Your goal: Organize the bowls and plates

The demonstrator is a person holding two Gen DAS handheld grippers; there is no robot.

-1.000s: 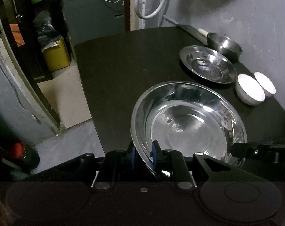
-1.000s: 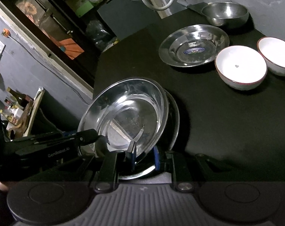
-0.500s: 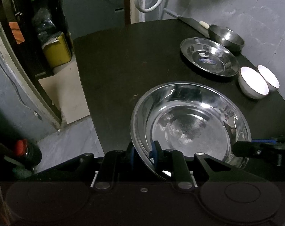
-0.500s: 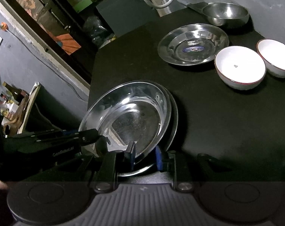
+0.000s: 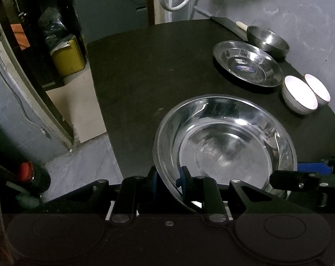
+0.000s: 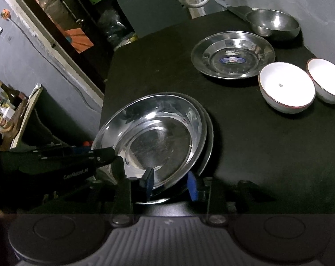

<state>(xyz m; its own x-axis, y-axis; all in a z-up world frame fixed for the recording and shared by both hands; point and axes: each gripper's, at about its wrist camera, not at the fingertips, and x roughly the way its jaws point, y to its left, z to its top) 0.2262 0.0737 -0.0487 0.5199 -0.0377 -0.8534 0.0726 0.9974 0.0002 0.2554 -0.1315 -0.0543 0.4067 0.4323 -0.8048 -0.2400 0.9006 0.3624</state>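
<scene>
1. Where the left wrist view looks across the dark table point(image 5: 145, 71), the only writing is a blue oval sticker, unreadable, in the middle of the far steel plate point(image 5: 247, 66). The left gripper point(image 5: 168, 180) is clenched on the near-left rim of the large steel plate point(image 5: 225, 144), one blue pad outside the rim and one inside. That plate holds nothing. Far right stand a steel bowl point(image 5: 267, 41) and two white bowls point(image 5: 299, 97), all without contents, side by side and just right of the far plate.

2. While the right wrist view faces the same table, white lettering on the left gripper's body point(image 6: 75, 174) reads roughly "GenRobot.AI". The right gripper point(image 6: 170, 185) is released, its blue pads spread on either side of the near rim of the large steel plate point(image 6: 154, 137), which lies on a second plate point(image 6: 208, 141) showing at its right edge. The nearer white bowl point(image 6: 287, 88) has a small grey mark inside.
</scene>
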